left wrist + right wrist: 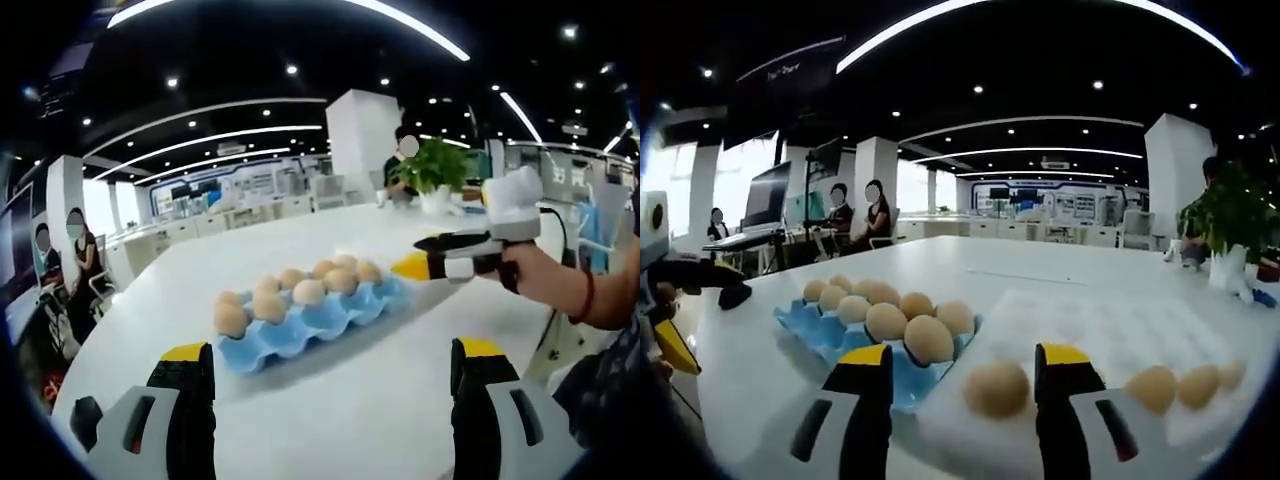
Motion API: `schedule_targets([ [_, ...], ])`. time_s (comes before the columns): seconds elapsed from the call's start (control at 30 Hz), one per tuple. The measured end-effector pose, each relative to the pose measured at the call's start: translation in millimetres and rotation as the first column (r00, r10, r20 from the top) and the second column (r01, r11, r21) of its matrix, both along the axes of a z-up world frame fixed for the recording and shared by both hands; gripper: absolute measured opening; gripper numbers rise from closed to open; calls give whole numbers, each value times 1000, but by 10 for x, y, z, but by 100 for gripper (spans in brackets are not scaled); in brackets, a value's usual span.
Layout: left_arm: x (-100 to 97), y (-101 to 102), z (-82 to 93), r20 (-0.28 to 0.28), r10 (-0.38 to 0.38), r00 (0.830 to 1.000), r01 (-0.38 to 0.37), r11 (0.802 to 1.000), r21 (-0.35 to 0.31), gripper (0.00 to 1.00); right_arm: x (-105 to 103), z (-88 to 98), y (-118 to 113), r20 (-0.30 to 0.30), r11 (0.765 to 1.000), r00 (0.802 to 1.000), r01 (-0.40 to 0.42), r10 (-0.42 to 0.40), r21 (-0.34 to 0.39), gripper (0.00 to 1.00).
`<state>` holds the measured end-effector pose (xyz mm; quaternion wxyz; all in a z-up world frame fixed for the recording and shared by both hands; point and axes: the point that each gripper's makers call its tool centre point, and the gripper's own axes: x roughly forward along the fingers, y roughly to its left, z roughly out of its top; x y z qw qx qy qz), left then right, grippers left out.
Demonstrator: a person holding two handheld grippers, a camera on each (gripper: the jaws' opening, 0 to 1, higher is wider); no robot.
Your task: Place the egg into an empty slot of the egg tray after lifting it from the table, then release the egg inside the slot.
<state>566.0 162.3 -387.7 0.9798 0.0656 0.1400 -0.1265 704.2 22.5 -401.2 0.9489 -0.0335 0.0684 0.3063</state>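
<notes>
Left gripper view looks across a wide open-plan office: black ceiling (300,40) with curved light strips and small spot lamps, white columns (362,135), rows of desks far back, a few people seated at the edges. Under all of it runs the long white table (330,400), smooth and glossy, which I take as my landmark.

On the table, near its middle, lies the blue tray (300,325), most of its cups filled with brown eggs. Beyond the tray, at the table's far end, stands a green plant (435,165) in a white pot. My left gripper (333,375) hangs over the near part of the table, short of the tray, jaws spread wide with nothing between them. My right gripper (425,255) reaches in over the table by the tray's far end; a hand (525,265) holds it.

In the right gripper view the same table (1040,280) stretches away to the desks and screens. A white foam pad (1110,340) lies on the table just beside the tray (805,325), and loose eggs rest on it. One egg (997,388) sits on the pad's near edge, between the tips of my right gripper (968,362); the jaws are spread on either side of it, and I cannot tell whether they touch the shell. Three more eggs (1155,388) lie farther along the pad.
</notes>
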Motion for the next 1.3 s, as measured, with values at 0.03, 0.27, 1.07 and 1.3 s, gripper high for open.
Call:
schedule_targets([
  [0.03,0,-4,0,0,-2,1000,2,1000,0,100,4,-2,-10,3,1000,1000,23,-23,6,57],
  [0.27,-5,-11,-8,-3,-7,1000,7,1000,3,100,3,-9,-29,0,993,996,90,-90,77,55],
  [1.07,-18,15,-28,-15,-15,1000,16,1000,12,100,196,-175,-239,-94,941,937,339,-336,20,29],
  [1.3,-21,-11,32,-1,-39,999,39,999,-3,100,205,-198,-236,-85,944,940,330,-330,-18,29],
])
